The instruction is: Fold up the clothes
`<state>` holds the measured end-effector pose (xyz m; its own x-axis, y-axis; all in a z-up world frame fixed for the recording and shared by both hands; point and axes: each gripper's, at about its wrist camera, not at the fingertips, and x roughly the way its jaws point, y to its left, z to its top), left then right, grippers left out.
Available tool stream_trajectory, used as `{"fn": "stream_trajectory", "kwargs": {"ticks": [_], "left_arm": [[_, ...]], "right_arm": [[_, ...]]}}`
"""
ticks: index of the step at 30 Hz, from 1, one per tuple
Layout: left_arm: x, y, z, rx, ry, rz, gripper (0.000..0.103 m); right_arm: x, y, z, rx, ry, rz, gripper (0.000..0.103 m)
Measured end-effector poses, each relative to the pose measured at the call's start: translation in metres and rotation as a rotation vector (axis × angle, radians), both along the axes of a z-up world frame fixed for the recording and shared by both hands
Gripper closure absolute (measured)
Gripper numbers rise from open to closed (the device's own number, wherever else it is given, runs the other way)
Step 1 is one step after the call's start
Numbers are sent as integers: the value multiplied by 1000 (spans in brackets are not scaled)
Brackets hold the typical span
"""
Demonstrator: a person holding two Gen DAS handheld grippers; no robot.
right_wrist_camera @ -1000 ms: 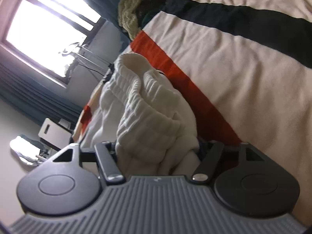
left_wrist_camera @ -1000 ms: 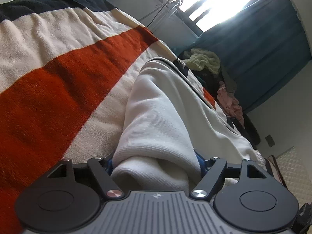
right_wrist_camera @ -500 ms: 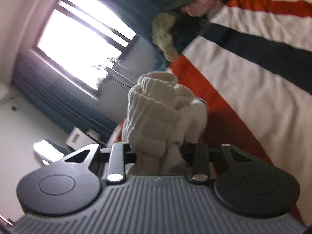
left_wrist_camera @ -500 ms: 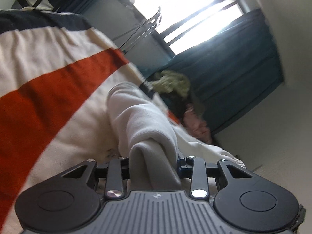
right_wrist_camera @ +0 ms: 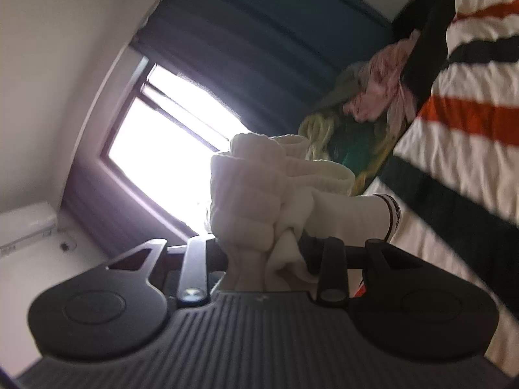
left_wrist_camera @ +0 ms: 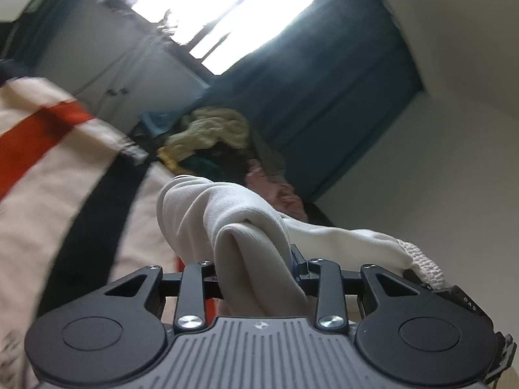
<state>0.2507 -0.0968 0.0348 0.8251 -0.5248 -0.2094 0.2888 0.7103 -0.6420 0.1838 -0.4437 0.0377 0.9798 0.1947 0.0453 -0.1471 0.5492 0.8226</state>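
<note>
The left claw (left_wrist_camera: 259, 269) pinched a fold of the white garment (left_wrist_camera: 227, 214). The right claw (right_wrist_camera: 269, 253) clamped its bunched ribbed hem (right_wrist_camera: 246, 188), with the striped blanket (right_wrist_camera: 470, 149) to its right.

The sweater (left_wrist_camera: 227, 214) is cream white, ribbed at its cuff (right_wrist_camera: 246, 194), with a thin dark stripe at one edge. The blanket (right_wrist_camera: 470, 113) at 3 o'clock is striped cream, orange and black. The curtain (left_wrist_camera: 324, 81) at 12 o'clock is dark teal. The clothes pile (left_wrist_camera: 211, 133) shows yellow-green, pink and black.
</note>
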Motion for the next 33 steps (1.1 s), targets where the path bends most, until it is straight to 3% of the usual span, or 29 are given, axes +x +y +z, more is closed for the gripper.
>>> {"fn": "stream_trajectory", "kwargs": {"ticks": [6, 8, 12, 17, 22, 24, 26, 29, 33], "left_arm": [[83, -92, 16, 31, -70, -110, 69], [106, -125, 9, 44, -97, -137, 69], [146, -178, -26, 43, -61, -175, 69], [176, -214, -81, 137, 1, -235, 69], [166, -214, -119, 273, -23, -296, 67], [161, -208, -131, 337, 4, -307, 65], [151, -202, -143, 409, 27, -313, 58], [133, -193, -157, 496, 49, -323, 47], [102, -173, -144, 479, 60, -299, 36]], "right_arm": [[12, -63, -6, 22, -75, -131, 66], [13, -82, -18, 52, -90, -188, 66], [20, -106, -52, 68, -86, -280, 66], [10, -104, -94, 131, 101, -342, 66], [-1, -99, -136, 195, 297, -399, 65], [-6, -98, -152, 221, 376, -422, 62], [-10, -96, -169, 247, 455, -444, 55], [-17, -95, -191, 294, 537, -461, 54], [-30, -94, -171, 235, 593, -440, 52]]}}
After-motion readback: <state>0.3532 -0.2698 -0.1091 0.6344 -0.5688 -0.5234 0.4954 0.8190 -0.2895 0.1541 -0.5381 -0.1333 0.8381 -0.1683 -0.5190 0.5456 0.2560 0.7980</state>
